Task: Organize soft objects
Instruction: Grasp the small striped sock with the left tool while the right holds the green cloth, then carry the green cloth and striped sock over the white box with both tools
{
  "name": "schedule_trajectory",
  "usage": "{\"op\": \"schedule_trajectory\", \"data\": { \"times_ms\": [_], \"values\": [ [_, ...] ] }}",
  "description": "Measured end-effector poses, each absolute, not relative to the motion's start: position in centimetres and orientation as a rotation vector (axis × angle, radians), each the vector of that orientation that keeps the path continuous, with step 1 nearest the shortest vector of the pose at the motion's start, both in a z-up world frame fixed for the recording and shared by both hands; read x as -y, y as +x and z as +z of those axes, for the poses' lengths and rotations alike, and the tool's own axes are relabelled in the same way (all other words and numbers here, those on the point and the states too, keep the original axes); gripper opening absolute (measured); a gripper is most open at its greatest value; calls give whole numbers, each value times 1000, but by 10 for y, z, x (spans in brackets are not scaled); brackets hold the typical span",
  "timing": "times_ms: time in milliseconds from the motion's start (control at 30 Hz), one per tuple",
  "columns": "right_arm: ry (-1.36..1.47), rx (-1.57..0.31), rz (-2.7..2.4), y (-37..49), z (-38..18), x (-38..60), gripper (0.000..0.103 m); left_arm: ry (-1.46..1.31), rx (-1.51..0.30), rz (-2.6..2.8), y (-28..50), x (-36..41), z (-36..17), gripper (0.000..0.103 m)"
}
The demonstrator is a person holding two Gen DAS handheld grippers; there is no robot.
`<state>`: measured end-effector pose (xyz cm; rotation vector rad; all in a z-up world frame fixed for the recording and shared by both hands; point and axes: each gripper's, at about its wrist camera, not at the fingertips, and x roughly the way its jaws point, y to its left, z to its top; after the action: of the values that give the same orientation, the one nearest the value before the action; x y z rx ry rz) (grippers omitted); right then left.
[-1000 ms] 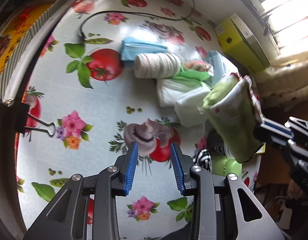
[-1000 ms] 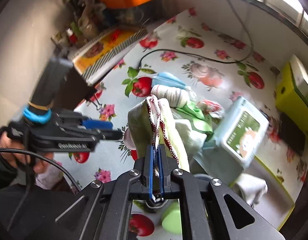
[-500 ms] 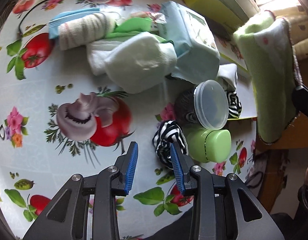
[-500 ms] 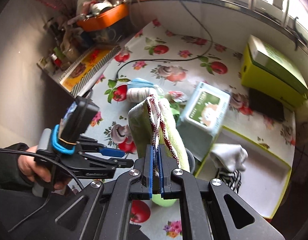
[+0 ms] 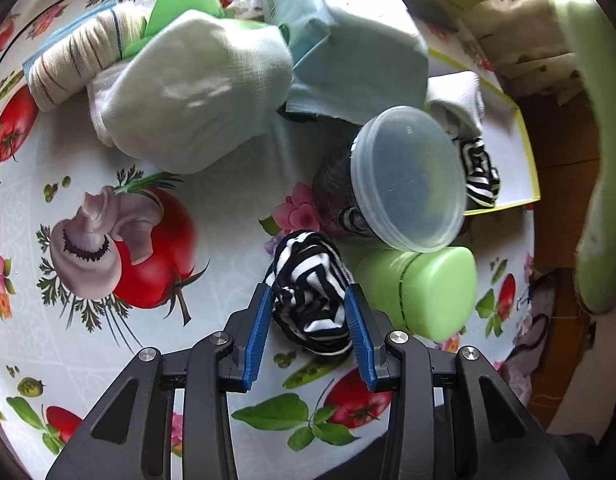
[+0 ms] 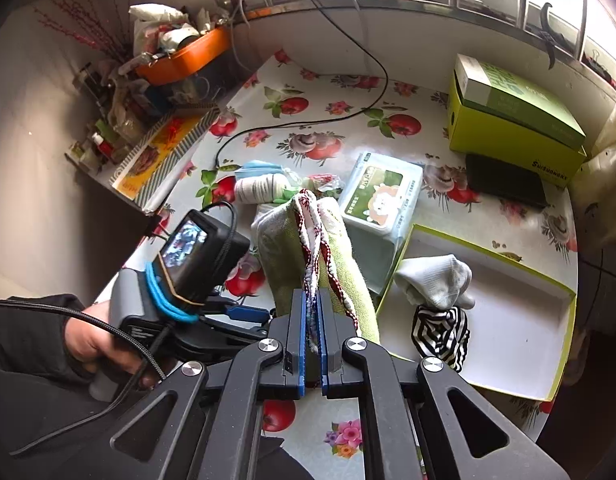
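green jar [image 5: 421, 294] and tub [image 5: 407, 178] crowd striped sock [image 5: 309, 300]

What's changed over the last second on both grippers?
The left gripper swept across the table to the striped sock, its fingers just opening wider to straddle it, no squeeze visible. The right gripper still clamps the green towel. Tray socks unmoved.

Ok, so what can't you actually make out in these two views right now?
- Left view: whether the left gripper presses the striped sock between its fingers or only straddles it.
- Left view: what is in the tub under the clear lid; lid and shadow hide it.
- Left view: most of the green towel, cut off by the right edge.
- Right view: that sock, hidden behind the towel and right gripper.
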<state>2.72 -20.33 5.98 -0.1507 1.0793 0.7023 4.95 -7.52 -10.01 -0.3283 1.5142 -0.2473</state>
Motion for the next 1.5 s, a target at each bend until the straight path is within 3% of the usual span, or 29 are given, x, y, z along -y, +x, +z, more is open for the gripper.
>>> {"op": "schedule_trajectory", "data": {
  "times_ms": [100,167,267,367,900,1500],
  "values": [
    [-139,-1075,698,26,60,208,5,-320,-1507,-226,48,77,-101,37],
    [-130,-1073,695,26,60,211,5,-293,-1508,-211,50,76,-100,25],
    [-118,-1072,687,26,59,215,5,-283,-1499,-201,52,76,-97,15],
    [-107,-1070,683,25,59,219,5,-255,-1474,-165,52,72,-90,12],
    [-32,-1059,681,28,55,237,5,-224,-1323,16,46,31,-25,12],
    [66,-1044,616,39,53,279,5,-150,-1215,-6,62,53,33,12]
  ]
}}
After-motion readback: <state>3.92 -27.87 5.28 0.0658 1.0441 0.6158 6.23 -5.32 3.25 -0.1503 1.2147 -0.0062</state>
